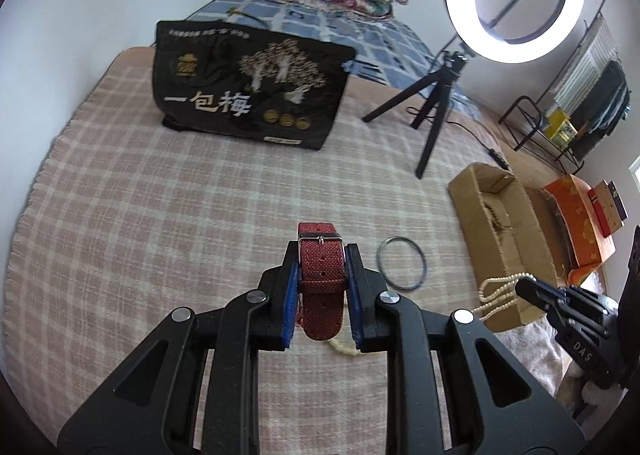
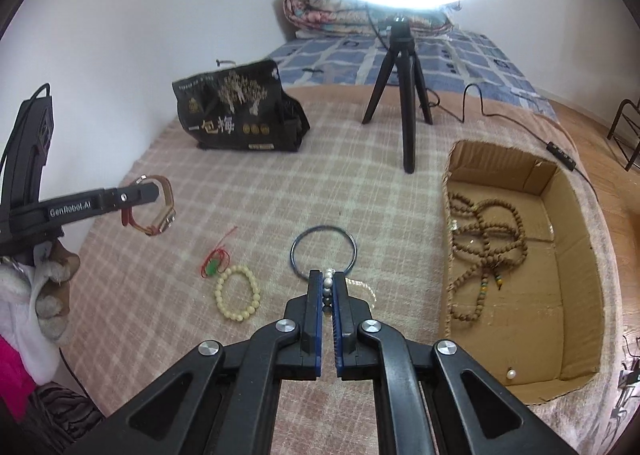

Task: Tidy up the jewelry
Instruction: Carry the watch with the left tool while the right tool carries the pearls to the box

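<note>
Fingers of the left gripper pinch a red watch aloft; the right gripper clamps a limp pearl strand above the bed. Both look light, best held mid-band. Only the right view shows wooden beads inside the box.

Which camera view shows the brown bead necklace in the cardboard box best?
The right wrist view: the brown bead necklace lies fully visible on the floor of the cardboard box. The left wrist view shows only a small, foreshortened part.
</note>
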### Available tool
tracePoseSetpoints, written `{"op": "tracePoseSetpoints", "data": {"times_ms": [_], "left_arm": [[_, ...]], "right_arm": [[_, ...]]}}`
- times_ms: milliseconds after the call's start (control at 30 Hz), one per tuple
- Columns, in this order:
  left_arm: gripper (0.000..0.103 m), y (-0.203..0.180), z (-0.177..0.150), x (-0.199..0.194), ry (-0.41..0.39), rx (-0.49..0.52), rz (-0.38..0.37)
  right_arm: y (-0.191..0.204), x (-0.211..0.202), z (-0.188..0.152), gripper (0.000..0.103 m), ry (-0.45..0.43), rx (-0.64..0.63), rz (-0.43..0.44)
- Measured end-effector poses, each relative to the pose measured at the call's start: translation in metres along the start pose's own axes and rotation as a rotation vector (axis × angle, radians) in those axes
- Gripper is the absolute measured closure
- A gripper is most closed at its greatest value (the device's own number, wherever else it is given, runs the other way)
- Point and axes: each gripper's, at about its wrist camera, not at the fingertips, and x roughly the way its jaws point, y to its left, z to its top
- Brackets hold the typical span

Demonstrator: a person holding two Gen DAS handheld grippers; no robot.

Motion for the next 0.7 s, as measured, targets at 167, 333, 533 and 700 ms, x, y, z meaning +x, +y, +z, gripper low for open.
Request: {"op": "tracePoseSetpoints", "data": {"times_ms": [167, 333, 533, 700], "left_arm": [[0.083, -0.028, -0.001, -0.006, -0.007, 0.035, -0.051], [0.083, -0.058, -0.004, -0.01, -0.01, 0.075, -0.095], [0.083, -0.097, -0.009, -0.005, -0.002, 0.129, -0.143], [0.083, -0.133, -0.017, 0.002, 0.015, 0.173, -0.186]], "right_arm": [[-0.013, -0.026, 0.008, 0.102, -0.062, 0.03, -0.003], [-0.032, -0.045, 0.014, 0.102, -0.105, 0.061, -0.03], [-0.067, -0.062, 0.015, 0.102, -0.13, 0.109, -0.085], [-0.093, -0.07, 0.014, 0.102, -0.138, 0.143, -0.13]]}}
